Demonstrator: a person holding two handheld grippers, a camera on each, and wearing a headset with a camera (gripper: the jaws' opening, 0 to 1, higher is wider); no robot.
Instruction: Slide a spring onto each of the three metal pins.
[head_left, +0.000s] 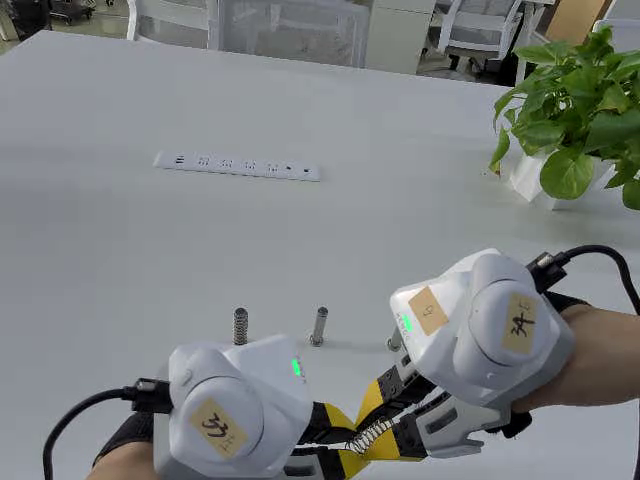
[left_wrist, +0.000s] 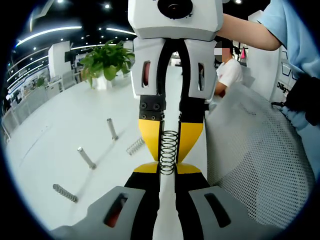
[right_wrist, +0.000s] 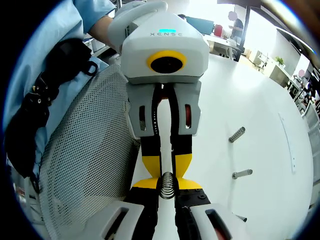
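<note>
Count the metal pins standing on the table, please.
3, in a row in the left gripper view: the far pin, bare, nearest the plant; the middle pin, bare; the spring-covered pin. None seems hidden.

A white power strip (head_left: 237, 166) lies flat on the pale worktop (head_left: 110, 270) toward eleven o'clock. A leafy potted plant (head_left: 578, 105) stands at two o'clock; office chairs (head_left: 478, 25) sit beyond the far edge.

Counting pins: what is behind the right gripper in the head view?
The third metal pin: just a sliver shows at the edge of the right gripper, whose body covers the rest. The left gripper view shows it bare.
</note>
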